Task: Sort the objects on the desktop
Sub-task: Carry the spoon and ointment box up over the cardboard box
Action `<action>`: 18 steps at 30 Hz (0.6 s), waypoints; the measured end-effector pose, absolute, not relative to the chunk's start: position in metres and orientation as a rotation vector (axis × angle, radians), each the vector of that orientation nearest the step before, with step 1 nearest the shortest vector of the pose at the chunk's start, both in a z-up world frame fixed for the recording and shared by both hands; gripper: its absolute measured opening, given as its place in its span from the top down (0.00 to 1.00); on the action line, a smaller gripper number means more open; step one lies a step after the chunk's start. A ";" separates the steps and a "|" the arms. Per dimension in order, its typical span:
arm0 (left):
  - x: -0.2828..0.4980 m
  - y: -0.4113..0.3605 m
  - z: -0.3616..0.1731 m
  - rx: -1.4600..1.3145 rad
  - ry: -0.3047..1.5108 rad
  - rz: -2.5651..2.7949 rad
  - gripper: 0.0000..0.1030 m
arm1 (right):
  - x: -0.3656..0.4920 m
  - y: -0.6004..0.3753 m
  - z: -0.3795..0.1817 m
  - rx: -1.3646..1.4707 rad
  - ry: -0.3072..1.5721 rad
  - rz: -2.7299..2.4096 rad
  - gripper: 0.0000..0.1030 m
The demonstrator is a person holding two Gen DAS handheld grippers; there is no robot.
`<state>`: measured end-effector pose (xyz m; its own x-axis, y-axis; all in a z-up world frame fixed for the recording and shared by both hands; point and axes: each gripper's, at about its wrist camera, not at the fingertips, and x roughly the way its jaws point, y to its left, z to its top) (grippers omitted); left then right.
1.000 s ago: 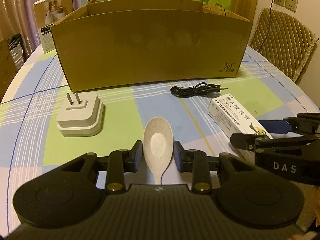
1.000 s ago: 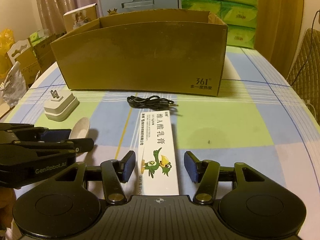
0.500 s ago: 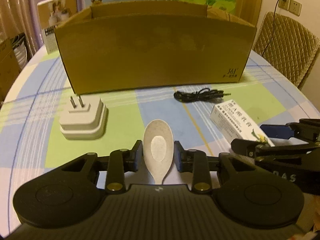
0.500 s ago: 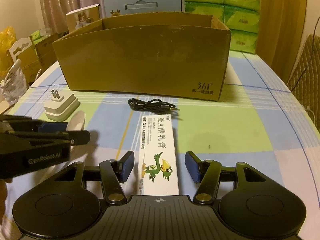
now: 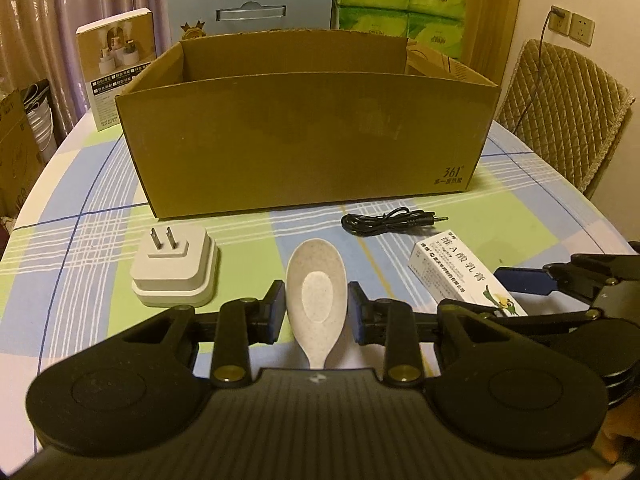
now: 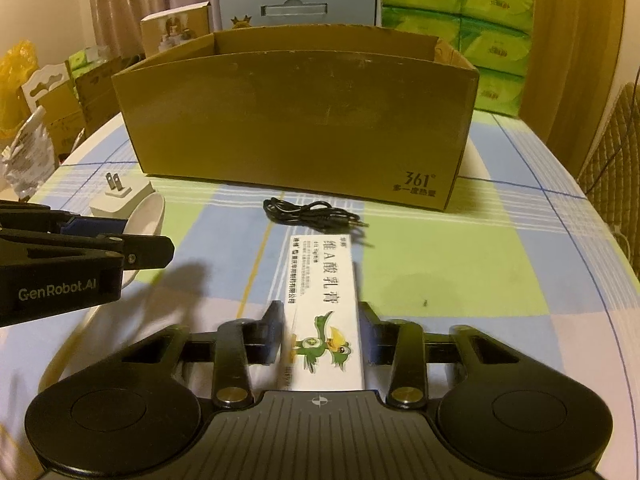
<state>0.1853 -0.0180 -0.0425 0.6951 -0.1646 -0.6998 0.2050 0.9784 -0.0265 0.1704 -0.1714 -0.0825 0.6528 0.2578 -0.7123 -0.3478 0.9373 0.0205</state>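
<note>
A pale speckled spoon (image 5: 316,280) points away from me, its bowl pinched between the pads of my left gripper (image 5: 316,308), which is shut on it. To its right lies a white ointment box (image 6: 324,280) with a green bird print, lengthwise on the checked tablecloth. My right gripper (image 6: 322,320) straddles its near end with its jaws closing, and both pads now meet the box's long sides. In the right wrist view the left gripper (image 6: 140,236) shows at the left with the spoon (image 6: 150,208). The open cardboard box (image 5: 304,144) stands behind everything.
A white plug adapter (image 5: 174,276) lies left of the spoon. A coiled black audio cable (image 5: 388,220) lies in front of the cardboard box. Green tissue packs (image 5: 400,0), a blue carton (image 5: 248,8) and a small picture box (image 5: 120,60) stand behind. A padded chair (image 5: 560,100) is on the right.
The right jaws have come in from a wide gap to the sides of the ointment box. The left jaws have tightened on the spoon, and the left view now looks slightly higher over the cardboard box.
</note>
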 end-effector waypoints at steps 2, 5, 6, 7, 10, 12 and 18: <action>0.185 -0.018 -0.041 0.057 0.777 -0.205 0.74 | 0.168 -0.172 -0.078 -0.113 0.764 0.346 0.66; 0.184 -0.017 -0.037 0.056 0.772 -0.201 0.74 | 0.165 -0.172 -0.069 -0.107 0.725 0.342 0.66; 0.184 -0.017 -0.035 0.056 0.769 -0.200 0.74 | 0.165 -0.173 -0.067 -0.102 0.722 0.344 0.66; 0.183 -0.018 -0.033 0.057 0.765 -0.199 0.74 | 0.164 -0.173 -0.065 -0.098 0.720 0.348 0.66; 0.181 -0.019 -0.026 0.061 0.751 -0.196 0.74 | 0.161 -0.172 -0.060 -0.092 0.706 0.354 0.66; 0.179 -0.018 -0.021 0.060 0.744 -0.192 0.74 | 0.160 -0.172 -0.056 -0.089 0.696 0.357 0.66; 0.176 -0.018 -0.005 0.062 0.723 -0.182 0.74 | 0.156 -0.177 -0.038 -0.084 0.657 0.363 0.66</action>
